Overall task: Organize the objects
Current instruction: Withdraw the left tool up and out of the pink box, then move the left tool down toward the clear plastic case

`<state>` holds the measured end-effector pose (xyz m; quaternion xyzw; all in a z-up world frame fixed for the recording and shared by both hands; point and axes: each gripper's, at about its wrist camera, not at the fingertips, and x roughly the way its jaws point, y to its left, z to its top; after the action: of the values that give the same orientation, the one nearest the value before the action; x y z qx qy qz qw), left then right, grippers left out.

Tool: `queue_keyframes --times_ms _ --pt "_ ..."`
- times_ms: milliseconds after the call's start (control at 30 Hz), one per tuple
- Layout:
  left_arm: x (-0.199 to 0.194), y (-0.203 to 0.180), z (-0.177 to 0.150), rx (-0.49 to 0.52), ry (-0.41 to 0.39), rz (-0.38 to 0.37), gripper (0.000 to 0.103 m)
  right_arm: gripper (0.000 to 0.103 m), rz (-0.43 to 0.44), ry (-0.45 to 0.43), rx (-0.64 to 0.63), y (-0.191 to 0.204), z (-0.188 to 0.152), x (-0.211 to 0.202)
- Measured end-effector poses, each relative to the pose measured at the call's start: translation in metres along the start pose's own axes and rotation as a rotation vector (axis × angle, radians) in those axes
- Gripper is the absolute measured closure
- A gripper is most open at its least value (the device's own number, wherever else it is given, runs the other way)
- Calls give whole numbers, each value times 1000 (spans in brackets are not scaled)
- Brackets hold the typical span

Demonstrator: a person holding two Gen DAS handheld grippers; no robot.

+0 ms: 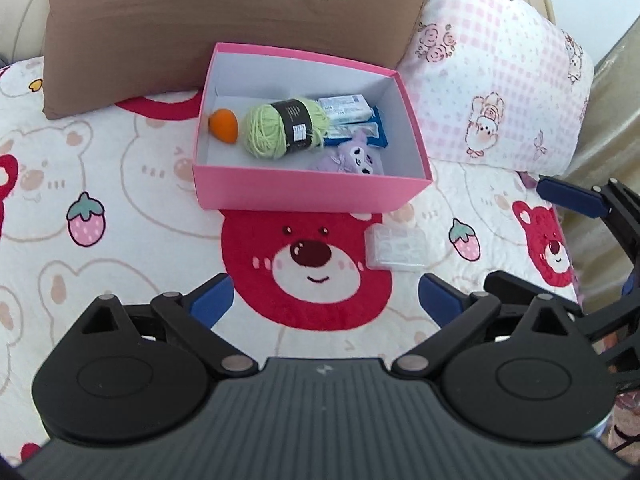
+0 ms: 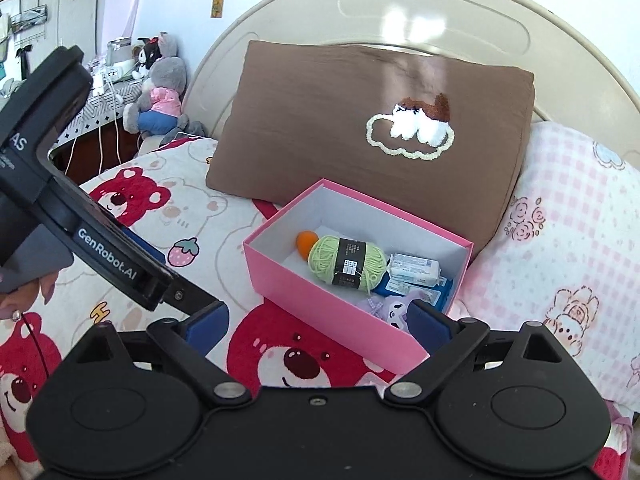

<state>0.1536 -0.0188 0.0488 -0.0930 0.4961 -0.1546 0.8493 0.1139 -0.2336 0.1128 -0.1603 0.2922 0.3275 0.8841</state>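
A pink box (image 1: 304, 190) (image 2: 320, 312) sits open on the bed. It holds an orange ball (image 1: 224, 125) (image 2: 306, 241), a green yarn skein (image 1: 284, 126) (image 2: 346, 264), blue and white tissue packs (image 1: 348, 114) (image 2: 416, 270) and a purple plush toy (image 1: 352, 158) (image 2: 394, 308). A small clear plastic case (image 1: 396, 246) lies on the bedspread just in front of the box's right corner. My left gripper (image 1: 326, 298) is open and empty, low over the bedspread, short of the case. My right gripper (image 2: 318, 322) is open and empty, its right finger over the box's near corner.
A brown pillow (image 1: 224, 28) (image 2: 372, 128) leans behind the box, and a pink checked pillow (image 1: 496, 76) (image 2: 568, 248) lies to its right. The right gripper shows in the left wrist view (image 1: 580, 200). The left gripper's body (image 2: 60, 184) shows in the right wrist view. Plush toys (image 2: 160, 88) sit at the far left.
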Motion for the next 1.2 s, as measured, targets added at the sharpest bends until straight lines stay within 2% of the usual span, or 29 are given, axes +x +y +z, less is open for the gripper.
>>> queue_keyframes --times_ms 200,400,567,700,933,1100,1200 --pt "7 -6 -11 3 36 -6 3 5 17 15 25 -6 -15 -7" --pt "15 -12 -19 -21 74 -53 3 5 15 43 68 -15 -32 -7" --pt "24 -21 -23 20 75 -44 3 5 11 56 112 -21 -47 -1" --pt "34 -23 -27 16 90 -43 3 5 -29 -11 101 -21 -69 13" --pt "57 -23 -33 45 103 -17 3 5 -35 -14 151 -33 -94 42" --pt "75 -31 -36 171 70 87 4 6 -47 24 125 -31 -104 57" --pt "83 -26 -33 149 72 58 4 6 -49 29 119 -31 -113 65"
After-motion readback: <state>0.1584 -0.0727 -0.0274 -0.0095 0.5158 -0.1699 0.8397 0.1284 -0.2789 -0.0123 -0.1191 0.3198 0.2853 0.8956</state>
